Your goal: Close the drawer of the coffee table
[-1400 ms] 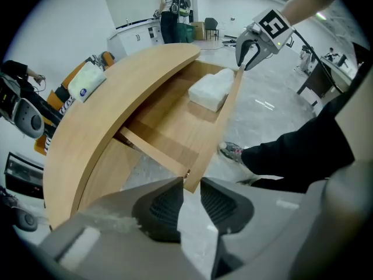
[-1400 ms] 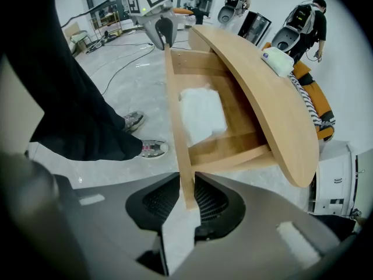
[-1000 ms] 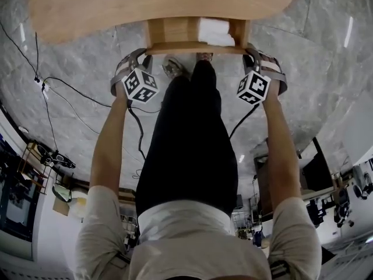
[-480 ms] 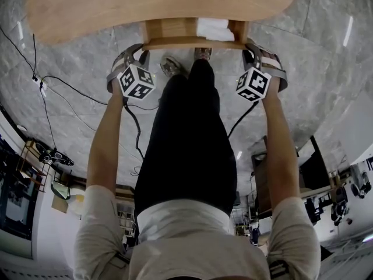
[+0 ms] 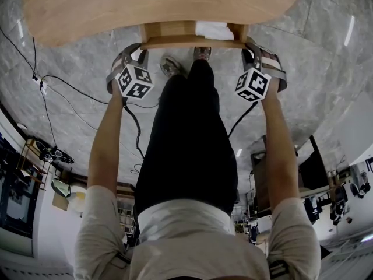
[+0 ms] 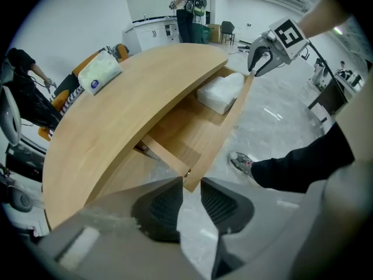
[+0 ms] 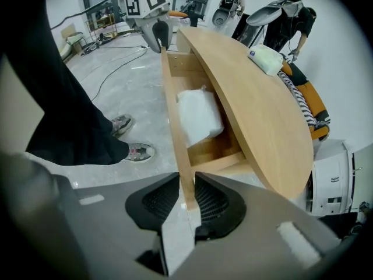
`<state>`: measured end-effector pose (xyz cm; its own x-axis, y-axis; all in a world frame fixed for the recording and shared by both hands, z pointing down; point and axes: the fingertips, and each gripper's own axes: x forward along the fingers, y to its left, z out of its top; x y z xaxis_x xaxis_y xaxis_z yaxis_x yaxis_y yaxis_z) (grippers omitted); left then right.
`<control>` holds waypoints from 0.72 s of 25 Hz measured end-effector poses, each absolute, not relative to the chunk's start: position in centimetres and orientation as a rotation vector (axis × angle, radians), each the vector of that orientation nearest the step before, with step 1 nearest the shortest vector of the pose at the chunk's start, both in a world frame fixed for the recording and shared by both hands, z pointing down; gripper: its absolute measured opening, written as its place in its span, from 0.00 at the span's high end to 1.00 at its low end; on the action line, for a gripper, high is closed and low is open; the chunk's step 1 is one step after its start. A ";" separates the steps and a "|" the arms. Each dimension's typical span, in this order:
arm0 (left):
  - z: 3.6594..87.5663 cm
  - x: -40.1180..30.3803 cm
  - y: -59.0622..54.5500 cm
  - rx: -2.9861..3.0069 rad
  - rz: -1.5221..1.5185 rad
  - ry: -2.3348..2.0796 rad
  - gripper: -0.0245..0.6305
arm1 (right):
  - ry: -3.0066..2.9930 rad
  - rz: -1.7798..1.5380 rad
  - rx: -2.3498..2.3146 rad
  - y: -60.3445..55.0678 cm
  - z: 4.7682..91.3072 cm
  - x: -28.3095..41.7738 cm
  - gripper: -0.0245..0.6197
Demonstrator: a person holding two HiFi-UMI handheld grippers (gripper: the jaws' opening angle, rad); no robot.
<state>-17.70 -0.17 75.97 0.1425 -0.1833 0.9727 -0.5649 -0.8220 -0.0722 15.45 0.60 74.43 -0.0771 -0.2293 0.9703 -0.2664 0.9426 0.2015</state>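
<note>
Both grippers and the drawer [image 5: 170, 30] sit a little higher in the head view than one second ago. Less of the drawer now shows under the edge of the coffee table [image 5: 157, 4], so it has gone in somewhat, but it is still partly open.

In the head view the drawer is at the top centre and opens downward in the frame, toward the person. Its long piece, the drawer front [image 5: 192, 41], runs left to right along the near edge of the table. A white packet [image 5: 214, 31] lies in the right part of the drawer.

The right gripper [image 7: 187, 182] is closed on the right end of the drawer front, with a ribbed pad against each face of the board. In the right gripper view the board runs from bottom centre up to the upper left.

The left gripper [image 6: 191, 185] has its jaws apart around the left end corner of the same board. Only the tips reach the corner, and I cannot tell if the pads press on it. In the left gripper view the board runs toward the upper right.

A tissue pack [image 6: 100, 72] lies on the table top, well apart from the drawer.
</note>
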 end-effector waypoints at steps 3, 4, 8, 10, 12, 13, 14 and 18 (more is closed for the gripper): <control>76.0 -17.7 -1.1 2.104 1.726 -0.746 0.78 | -1.667 0.031 0.392 -0.1 74.4 15.5 0.82; 76.0 -17.8 -1.5 2.100 1.728 -0.752 0.78 | -1.669 0.027 0.394 -0.4 74.5 15.4 0.82; 76.3 -17.8 -2.5 2.092 1.741 -0.752 0.78 | -1.679 0.016 0.396 -1.2 74.7 15.4 0.83; 76.3 -17.6 -2.7 2.088 1.733 -0.757 0.78 | -1.685 0.013 0.399 -1.5 74.6 15.6 0.82; 76.3 -17.5 -2.9 2.076 1.717 -0.773 0.78 | -1.689 0.011 0.409 -1.8 74.6 15.7 0.82; 76.2 -17.5 -3.0 2.067 1.705 -0.787 0.78 | -1.692 0.012 0.417 -2.0 74.5 15.7 0.82; 76.2 -17.5 -3.2 2.056 1.693 -0.806 0.78 | -1.694 0.014 0.428 -2.2 74.4 15.7 0.82; 76.0 -17.7 -4.0 1.999 1.621 -0.932 0.77 | -1.710 0.037 0.498 -3.2 74.2 15.7 0.81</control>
